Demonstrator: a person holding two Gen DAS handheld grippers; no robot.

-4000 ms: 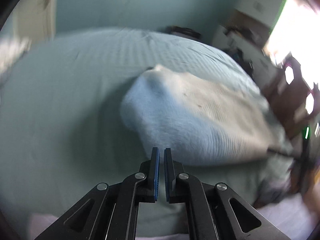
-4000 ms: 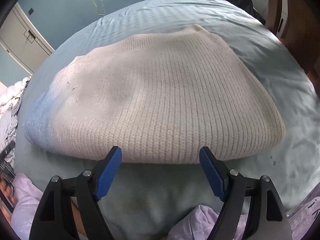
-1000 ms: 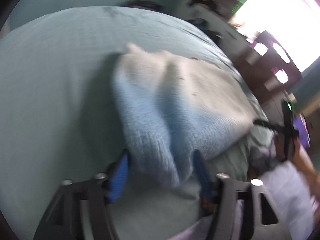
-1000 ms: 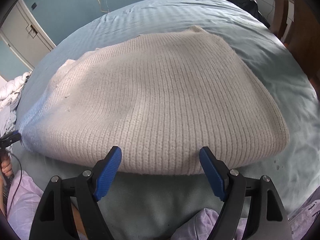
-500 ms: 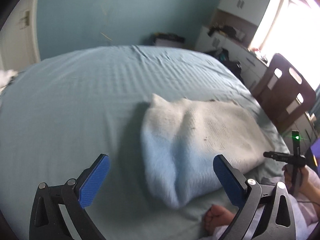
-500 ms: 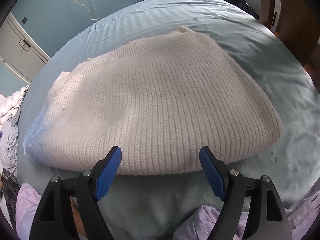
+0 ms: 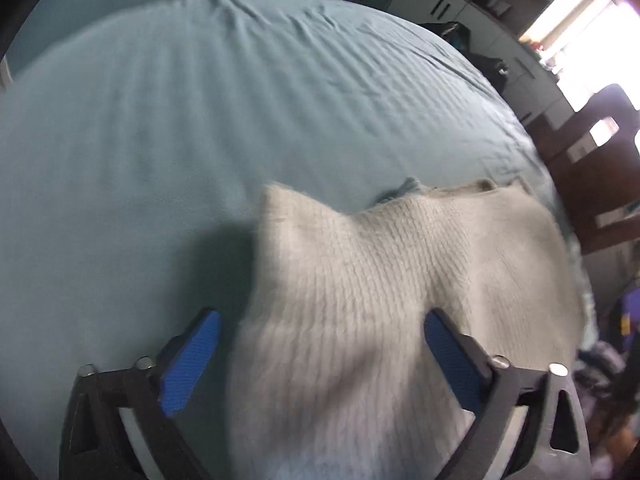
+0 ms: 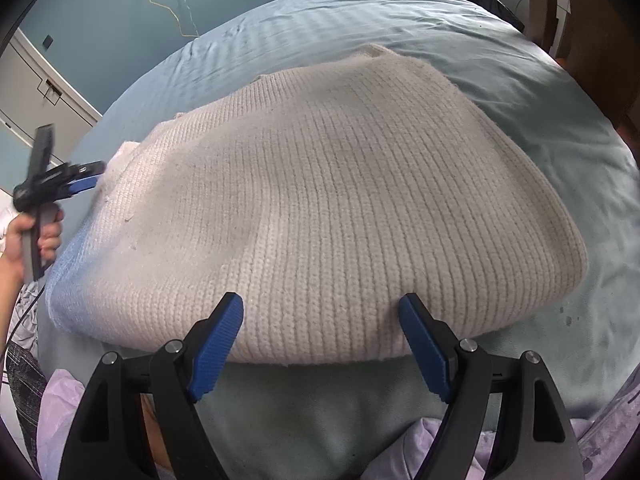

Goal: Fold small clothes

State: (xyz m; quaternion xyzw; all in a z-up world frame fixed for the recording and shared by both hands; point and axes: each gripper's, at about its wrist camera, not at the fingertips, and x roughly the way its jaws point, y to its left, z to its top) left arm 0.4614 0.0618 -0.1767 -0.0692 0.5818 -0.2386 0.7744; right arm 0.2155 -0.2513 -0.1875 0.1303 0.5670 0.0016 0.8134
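Observation:
A cream knitted sweater (image 8: 320, 200) lies folded on the light blue bed (image 8: 520, 80). In the left wrist view the sweater (image 7: 380, 280) fills the lower right. My left gripper (image 7: 320, 344) is open, its blue pads either side of the sweater's near left end, low over it. It also shows in the right wrist view (image 8: 80, 178), at the sweater's left edge. My right gripper (image 8: 320, 324) is open and empty, its fingertips at the sweater's near folded edge.
A dark wooden chair (image 7: 592, 184) stands at the bed's right side. White cabinets (image 7: 480, 20) with clutter are beyond the bed. A lilac garment (image 8: 460, 448) lies at the near edge. A white cupboard (image 8: 36, 92) is at the left.
My left gripper, shut four seconds ago, has opened and moved in low over the sweater's left end. My right gripper has stayed open at the near edge.

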